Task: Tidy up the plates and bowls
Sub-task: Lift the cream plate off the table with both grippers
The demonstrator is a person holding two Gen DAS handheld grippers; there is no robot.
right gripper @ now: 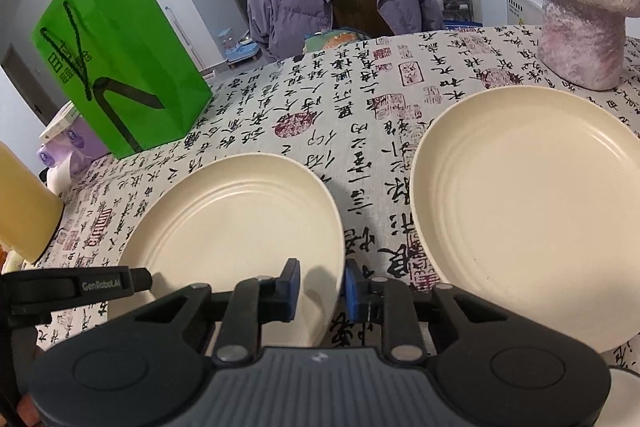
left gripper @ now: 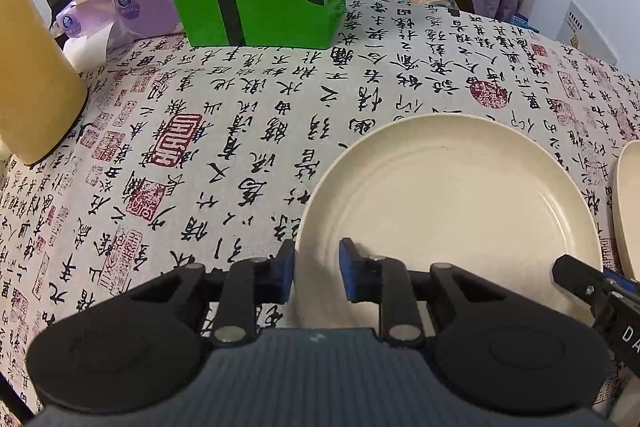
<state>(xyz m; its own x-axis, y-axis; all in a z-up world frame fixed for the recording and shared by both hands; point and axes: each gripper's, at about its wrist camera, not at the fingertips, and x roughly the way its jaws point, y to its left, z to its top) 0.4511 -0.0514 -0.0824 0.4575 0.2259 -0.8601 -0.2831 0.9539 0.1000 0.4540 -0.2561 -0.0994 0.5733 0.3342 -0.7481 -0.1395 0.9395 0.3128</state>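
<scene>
Step in hand: judged from the frames, a two-sided lift of the left plate [right gripper: 240,227], to be stacked with the right plate [right gripper: 532,203].
Left hand-held gripper [left gripper: 316,267]: narrow, its blue pads straddling the plate's left rim, one outside, one inside; they look pressed on the rim.
Right hand-held gripper [right gripper: 322,289]: narrow too, astride the same plate's right rim, gripping it.
Where the plates are: both lie flat on the bench [right gripper: 360,99], which carries a calligraphy cloth; they sit near each other, not touching. The gripped one is nearer the green bag [right gripper: 120,75].
Obstacles: a pink vase [right gripper: 584,7] stands just behind the right plate; a yellow container [left gripper: 32,75] stands at the far left.
Doing it well: lift both sides evenly so the plate stays level, keep both grips firm on the thin rim, carry it low over the other plate, centre it, then set it down before letting go.
Risk: a shallow rim bite could slip if one side rises faster.
</scene>
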